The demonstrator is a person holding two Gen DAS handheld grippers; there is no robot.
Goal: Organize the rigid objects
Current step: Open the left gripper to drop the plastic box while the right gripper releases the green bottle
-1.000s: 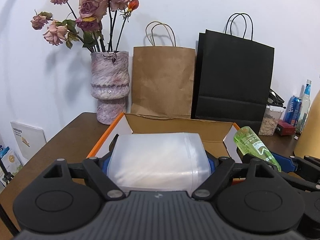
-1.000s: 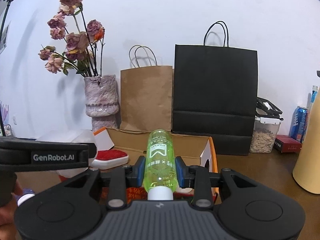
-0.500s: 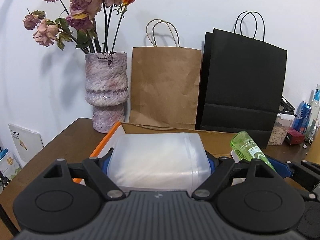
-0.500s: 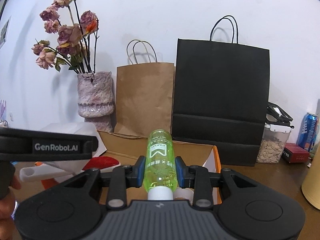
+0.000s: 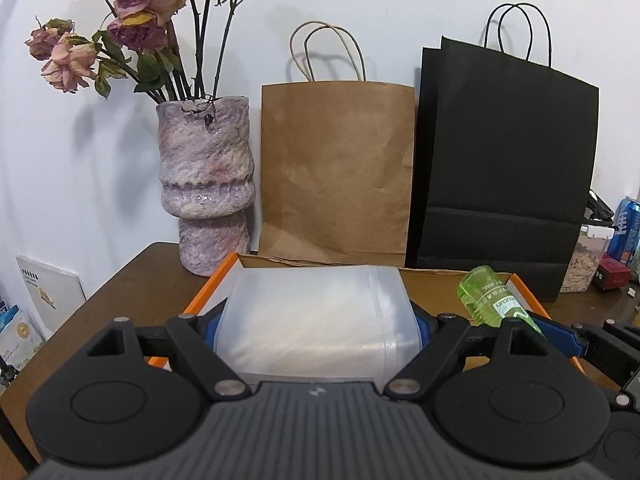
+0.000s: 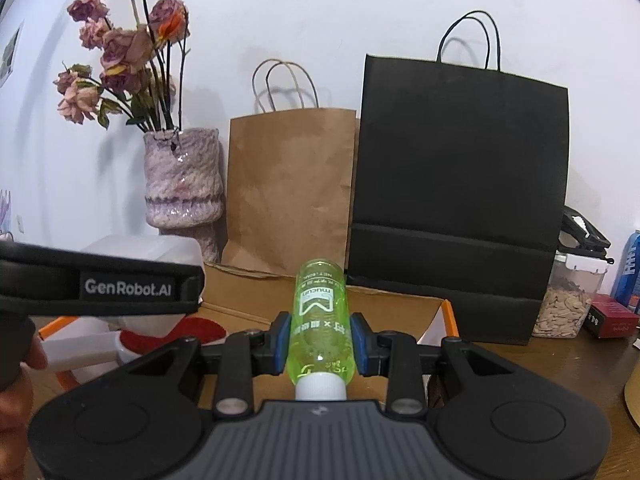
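White wall behind a dark brown wooden table [image 5: 132, 280]. Along the wall, left to right in both views: mottled pink vase [image 5: 206, 184] with dried roses [image 5: 132, 28], brown paper bag [image 5: 336, 168], black paper bag [image 5: 504, 168]. At the right edge we see a clear plastic jar [image 6: 568, 304] of what looks like seeds, a small red box [image 6: 612, 316] and a blue can [image 5: 626, 228].

Open cardboard box [image 5: 436, 276] with orange-edged flaps sits on the table in front of the bags, lower centre of both frames.

Our left gripper [image 5: 316, 320] is clamped on a translucent white plastic container [image 5: 316, 316]; the blue pads press on both of its sides, jaws set wide. The container sits lower centre of the left view, over the box's left half. In the right view it shows at mid left, behind the left gripper's black body marked "GenRobot.AI".

Our right gripper [image 6: 320, 340] is clamped on a green transparent bottle [image 6: 320, 320], pads tight on either side, white cap toward the camera, base pointing away over the box opening. In the left view the bottle appears lower right, just beside the container.

Inside the box, lower left of the right view: a white-handled brush with a red head [image 6: 192, 330], partly hidden. A hand [image 6: 16, 384] shows at that frame's left edge.
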